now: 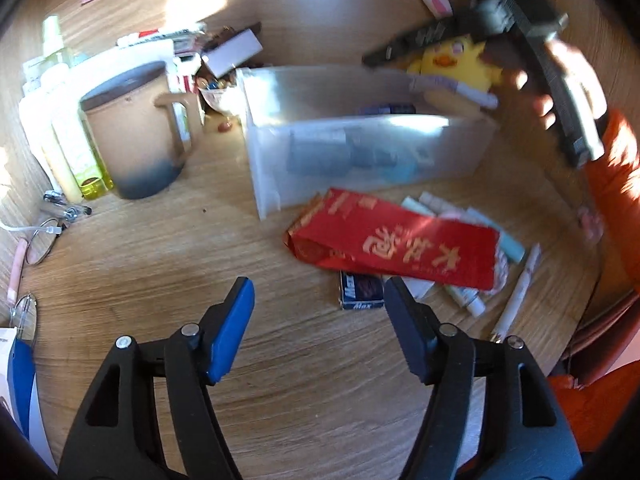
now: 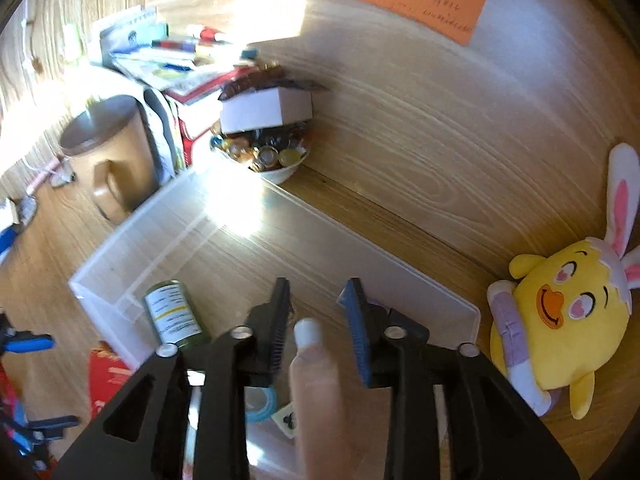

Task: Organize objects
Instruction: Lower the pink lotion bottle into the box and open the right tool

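My left gripper (image 1: 318, 284) is open and low over the wooden table, with nothing between its blue pads. Just ahead of it lie a small dark blue box (image 1: 360, 294) and a red packet (image 1: 392, 240) on top of several tubes and pens (image 1: 516, 300). Behind them stands a clear plastic bin (image 1: 276, 184). My right gripper (image 2: 317, 282) hangs over that bin (image 2: 460, 312). A pale tube with a white cap (image 2: 310, 344) is between its fingers, with gaps on both sides. A green bottle (image 2: 174, 316) and a blue tape roll (image 2: 262, 400) lie inside the bin.
A tan mug (image 1: 136, 132) and pale bottles (image 1: 60, 120) stand to the left, with glasses (image 1: 40, 240) near the edge. A bowl of sweets (image 2: 264, 156) under a white box (image 2: 268, 110) sits behind the bin. A yellow plush chick (image 2: 560, 320) lies to its right.
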### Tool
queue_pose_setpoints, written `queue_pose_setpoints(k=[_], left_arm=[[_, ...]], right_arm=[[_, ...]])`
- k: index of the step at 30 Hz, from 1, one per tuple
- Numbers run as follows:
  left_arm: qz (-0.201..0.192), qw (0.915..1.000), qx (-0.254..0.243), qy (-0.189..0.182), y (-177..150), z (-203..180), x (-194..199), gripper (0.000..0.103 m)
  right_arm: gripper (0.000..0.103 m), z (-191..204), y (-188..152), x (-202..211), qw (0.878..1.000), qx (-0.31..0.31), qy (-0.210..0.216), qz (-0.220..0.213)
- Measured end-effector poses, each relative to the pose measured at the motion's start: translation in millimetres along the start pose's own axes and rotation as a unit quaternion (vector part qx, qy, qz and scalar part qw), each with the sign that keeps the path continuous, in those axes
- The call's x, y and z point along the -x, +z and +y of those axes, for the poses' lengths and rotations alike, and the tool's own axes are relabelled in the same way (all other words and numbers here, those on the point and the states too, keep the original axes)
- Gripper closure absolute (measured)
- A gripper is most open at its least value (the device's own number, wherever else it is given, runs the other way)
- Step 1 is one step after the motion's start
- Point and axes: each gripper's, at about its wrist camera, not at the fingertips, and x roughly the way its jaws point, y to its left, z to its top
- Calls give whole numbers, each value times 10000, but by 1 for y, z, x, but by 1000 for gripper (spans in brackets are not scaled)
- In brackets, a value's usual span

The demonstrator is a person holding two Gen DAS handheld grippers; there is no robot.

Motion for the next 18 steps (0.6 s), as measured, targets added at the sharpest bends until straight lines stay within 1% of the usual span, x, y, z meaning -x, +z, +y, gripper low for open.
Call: queue_pose_setpoints(k=[2, 3, 4, 8, 11, 13, 15, 18], left_arm=[[126, 9999, -104, 45, 0, -4, -8, 36], [170, 9997, -152, 103, 0, -7, -12, 36], [201, 9995, -194, 173, 1, -8, -16, 36], [197, 9993, -205, 228, 9, -10, -20, 35], [127, 9987, -309, 388, 16, -13, -23, 33], [162, 9986, -289, 403, 22, -12, -28, 33], [184, 9988, -280, 358, 29, -12, -32, 33], [237, 9987, -205, 392, 35, -8, -40, 33]], right_arm=[[63, 0, -3, 13, 9999, -56, 52, -121], [59, -2, -6, 19, 9997, -91, 118, -171], [57, -3, -12, 29, 9993, -165, 247, -241], [48, -5, -36, 60, 9967, -311, 534, -517], [45, -6, -61, 81, 9947, -407, 646, -684], [43, -8, -78, 89, 9938, -480, 671, -741], [40, -7, -98, 95, 9942, -490, 595, -754], [40, -4, -124, 96, 9948, -506, 581, -673]])
